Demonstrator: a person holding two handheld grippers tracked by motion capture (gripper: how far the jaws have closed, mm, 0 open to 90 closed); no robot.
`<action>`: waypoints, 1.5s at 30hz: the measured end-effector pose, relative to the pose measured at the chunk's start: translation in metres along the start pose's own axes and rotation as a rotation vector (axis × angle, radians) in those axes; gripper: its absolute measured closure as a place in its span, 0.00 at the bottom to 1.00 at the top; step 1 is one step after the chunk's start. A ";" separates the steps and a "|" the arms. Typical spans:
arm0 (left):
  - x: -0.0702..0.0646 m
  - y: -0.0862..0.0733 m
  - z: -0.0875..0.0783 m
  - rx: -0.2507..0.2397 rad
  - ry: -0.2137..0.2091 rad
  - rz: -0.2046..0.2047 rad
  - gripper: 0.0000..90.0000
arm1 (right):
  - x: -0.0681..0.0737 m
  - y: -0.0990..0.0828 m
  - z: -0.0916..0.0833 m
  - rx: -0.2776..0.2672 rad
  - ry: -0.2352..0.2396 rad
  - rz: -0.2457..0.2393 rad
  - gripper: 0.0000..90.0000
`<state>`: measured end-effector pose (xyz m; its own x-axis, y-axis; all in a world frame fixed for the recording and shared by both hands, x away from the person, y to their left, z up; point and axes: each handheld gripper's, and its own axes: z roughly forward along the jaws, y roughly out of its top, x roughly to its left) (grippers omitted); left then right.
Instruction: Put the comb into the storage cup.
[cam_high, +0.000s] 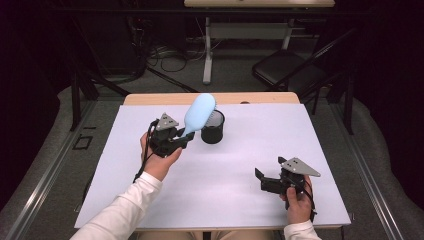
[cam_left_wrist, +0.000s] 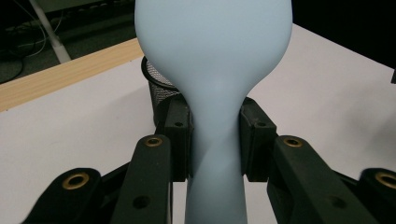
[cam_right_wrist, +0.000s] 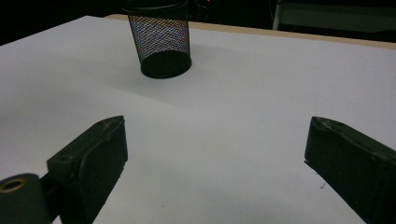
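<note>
Brush nears the cup

Your left tool (cam_high: 183, 139) grips the pale blue plastic hairbrush (cam_high: 199, 114) above the black mesh cup (cam_high: 213, 129); dropping in remains. Your right tool (cam_high: 261, 179) rests released on the bench (cam_high: 225, 180).

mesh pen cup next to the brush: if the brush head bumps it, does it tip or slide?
Probably tips fairly easily: the black mesh pen cup stands upright, taller than wide, and narrows toward its base. Open mesh suggests it is light, so it may also slide on the smooth white table. The light blue brush, clamped in the left gripper, looks rigid.
</note>
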<state>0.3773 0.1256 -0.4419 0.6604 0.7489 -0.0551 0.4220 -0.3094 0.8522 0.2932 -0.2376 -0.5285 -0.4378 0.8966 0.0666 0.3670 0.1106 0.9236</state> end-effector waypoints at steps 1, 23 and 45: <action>-0.001 0.001 0.000 -0.002 0.003 0.000 0.77 | 0.000 0.000 0.000 0.000 0.000 0.000 0.06; -0.011 0.004 0.004 -0.045 -0.010 0.003 0.77 | 0.001 0.000 0.000 0.009 0.002 -0.006 0.06; -0.017 0.005 0.005 -0.053 -0.016 0.008 0.77 | 0.014 0.028 0.002 0.046 0.101 -0.016 0.06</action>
<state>0.3712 0.1082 -0.4389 0.6735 0.7370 -0.0563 0.3834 -0.2833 0.8791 0.2992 -0.2206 -0.5026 -0.5237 0.8469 0.0918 0.3951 0.1460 0.9069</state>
